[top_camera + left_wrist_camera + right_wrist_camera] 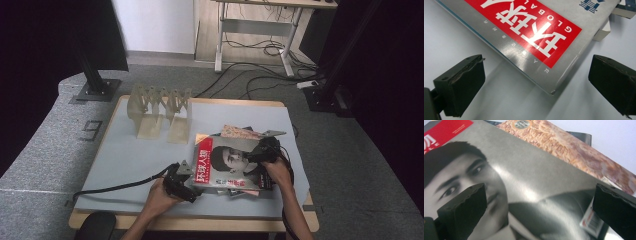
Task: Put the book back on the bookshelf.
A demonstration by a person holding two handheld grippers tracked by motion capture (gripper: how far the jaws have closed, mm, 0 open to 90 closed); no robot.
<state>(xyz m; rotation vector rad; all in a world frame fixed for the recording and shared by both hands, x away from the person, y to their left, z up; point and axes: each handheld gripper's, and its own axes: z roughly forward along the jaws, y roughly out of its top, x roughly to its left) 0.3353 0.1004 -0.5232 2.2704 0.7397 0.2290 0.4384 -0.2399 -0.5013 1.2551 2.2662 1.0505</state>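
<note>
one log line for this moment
left claw: open, at magazine corner | right claw: open, over cover | magazine: atop stack, flat | rack: untouched

Open mat on the left, clutter at the right front

The grey mat [125,160] is lying bare along its left and front-left; the magazine stack [235,162] is blocking the right front, and the wooden rack [159,112] is standing at the back-left edge.

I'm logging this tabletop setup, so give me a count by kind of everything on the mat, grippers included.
Magazines in the pile, those I can tell apart: 3 (top grey-and-red one, orange-patterned one, one more edge below)
Folding wooden rack: 1
Grippers: 2 (left gripper, right gripper, both open)
Total: 6
</note>
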